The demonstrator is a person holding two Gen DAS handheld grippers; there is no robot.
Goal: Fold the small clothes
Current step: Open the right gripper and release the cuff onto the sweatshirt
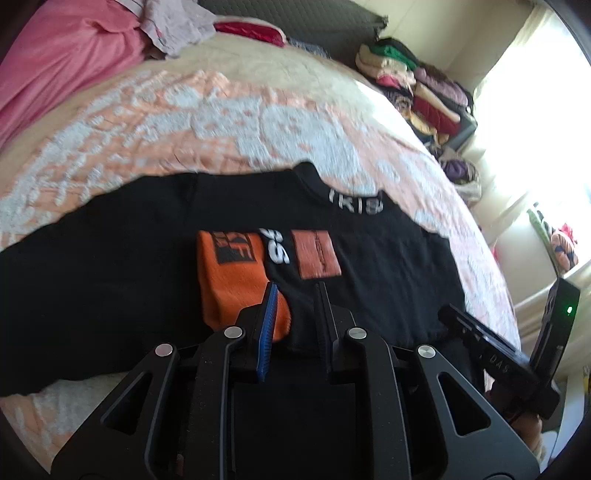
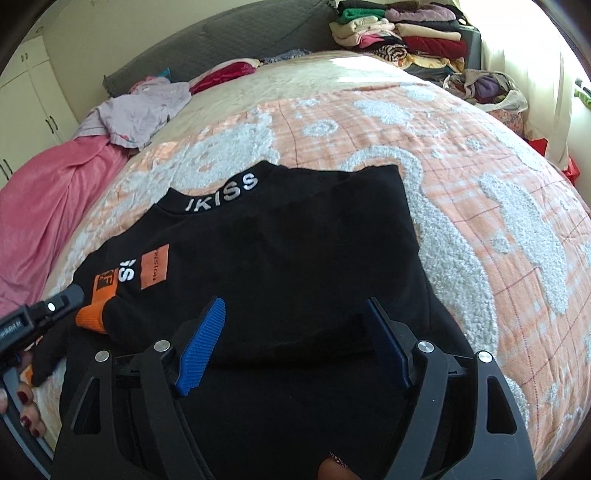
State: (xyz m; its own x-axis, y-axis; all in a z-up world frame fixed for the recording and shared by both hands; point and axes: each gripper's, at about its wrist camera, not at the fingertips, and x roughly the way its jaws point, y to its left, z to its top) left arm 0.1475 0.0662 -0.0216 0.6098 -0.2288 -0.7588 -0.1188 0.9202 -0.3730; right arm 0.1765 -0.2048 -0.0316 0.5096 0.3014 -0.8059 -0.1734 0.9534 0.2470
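The left gripper points down at a small black long-sleeved top with its jaws drawn close, only a narrow gap between the blue ribbed pad and the black finger. In that gap sits black cloth beside the sleeve's orange ribbed cuff; whether the pads press on it cannot be told from the left wrist view. In the right wrist view this gripper shows at the left edge, its tip at the cuff, with a hand with dark red nail polish on its handle.

The right gripper has its jaws spread wide, both blue pads apart over the top's lower body — nothing is pinched between them.

The black top lies flat on a peach quilted bedspread with white fluffy patches. Its collar bears white letters reading IKISS, and its front carries orange rectangular patches. One sleeve is folded across the chest, so the cuff lies near the patches.

Farther off — at the head of the bed — lie a crumpled pink blanket, a pale lilac garment and a red cloth against a grey padded headboard. A pile of folded clothes in mixed colours stands at the far right corner, near a bright window.
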